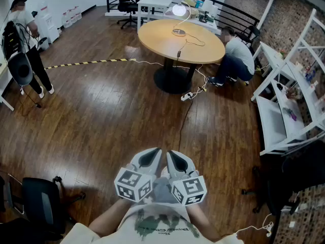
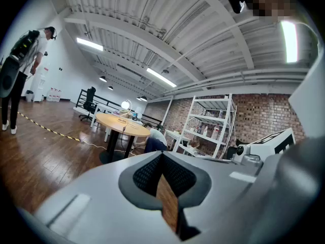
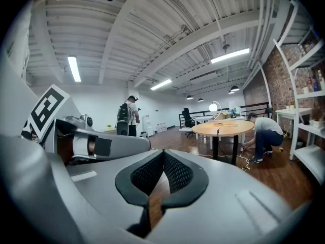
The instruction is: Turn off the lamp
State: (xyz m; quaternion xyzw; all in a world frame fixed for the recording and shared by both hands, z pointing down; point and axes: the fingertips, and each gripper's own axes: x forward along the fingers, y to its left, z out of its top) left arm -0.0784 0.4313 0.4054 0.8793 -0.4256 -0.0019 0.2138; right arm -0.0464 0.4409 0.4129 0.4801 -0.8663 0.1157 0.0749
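Observation:
The lamp [image 1: 179, 10] glows white on a thin curved neck, and its round base [image 1: 179, 32] rests on the round wooden table [image 1: 152, 37] far across the room. Its cord runs over the table to a small dark block [image 1: 179, 53] near the front edge. Both grippers are held close to the person's chest, side by side and far from the table. The left gripper [image 1: 151, 157] and the right gripper [image 1: 175, 159] are shut on nothing. The lamp [image 2: 125, 104] appears small in the left gripper view, and the lamp [image 3: 214, 107] does too in the right gripper view.
A person [image 1: 237, 55] crouches at the table's right side. Another person [image 1: 25, 39] stands at the far left. Cables and a power strip [image 1: 187, 96] lie on the wooden floor by the table foot. White shelves [image 1: 284, 100] line the right wall. A black chair [image 1: 35, 200] stands lower left.

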